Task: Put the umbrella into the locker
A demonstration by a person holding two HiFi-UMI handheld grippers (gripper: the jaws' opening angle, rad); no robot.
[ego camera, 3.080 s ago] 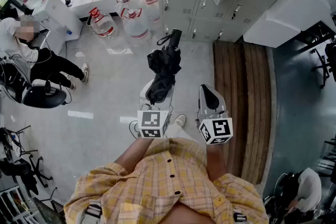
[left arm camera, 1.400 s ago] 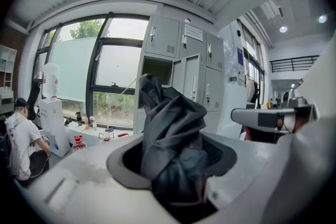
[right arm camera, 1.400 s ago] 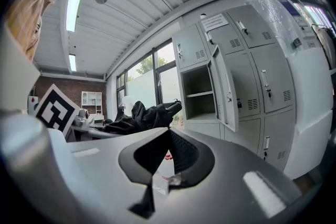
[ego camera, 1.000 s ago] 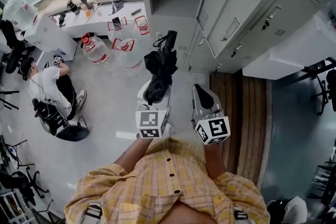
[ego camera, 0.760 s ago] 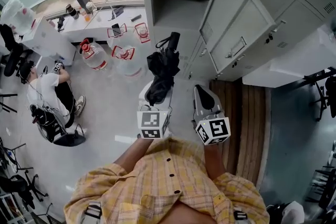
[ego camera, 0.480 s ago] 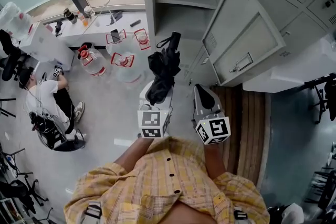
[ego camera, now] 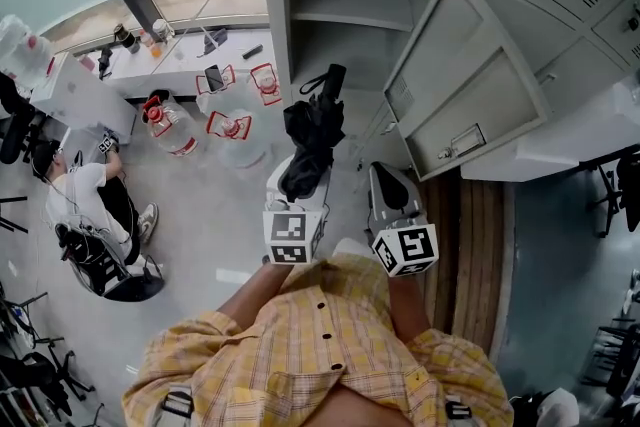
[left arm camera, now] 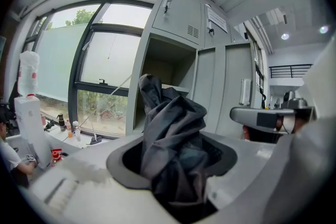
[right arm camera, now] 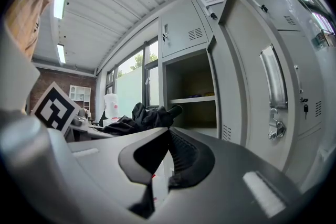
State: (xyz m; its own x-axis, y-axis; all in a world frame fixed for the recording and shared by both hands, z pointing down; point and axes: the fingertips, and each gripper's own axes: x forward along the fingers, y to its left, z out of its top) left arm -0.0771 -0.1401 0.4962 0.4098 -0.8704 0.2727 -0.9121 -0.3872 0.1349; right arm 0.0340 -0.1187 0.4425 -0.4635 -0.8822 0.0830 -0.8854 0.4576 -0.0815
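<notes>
A black folded umbrella (ego camera: 312, 130) sticks out forward from my left gripper (ego camera: 297, 183), which is shut on its bunched fabric; the handle with its strap (ego camera: 333, 75) points at the locker. In the left gripper view the umbrella (left arm camera: 170, 134) fills the gap between the jaws of the left gripper (left arm camera: 173, 165). The grey locker (ego camera: 340, 15) stands just ahead, one compartment open with a shelf inside, its door (ego camera: 465, 85) swung out to the right. My right gripper (ego camera: 393, 187) hovers beside the left one, shut and empty; in its own view the right gripper (right arm camera: 168, 136) faces the open compartment (right arm camera: 191, 86).
Large water bottles (ego camera: 165, 125) stand on the floor left of the locker, below a window ledge (ego camera: 180, 50) with small items. A person (ego camera: 85, 205) sits at far left. A wooden strip (ego camera: 480, 255) runs along the floor at right, under a white unit (ego camera: 590, 130).
Both grippers and the umbrella have moved toward the locker together. The open compartment and its door now show larger and nearer; the grip on the umbrella is unchanged.
</notes>
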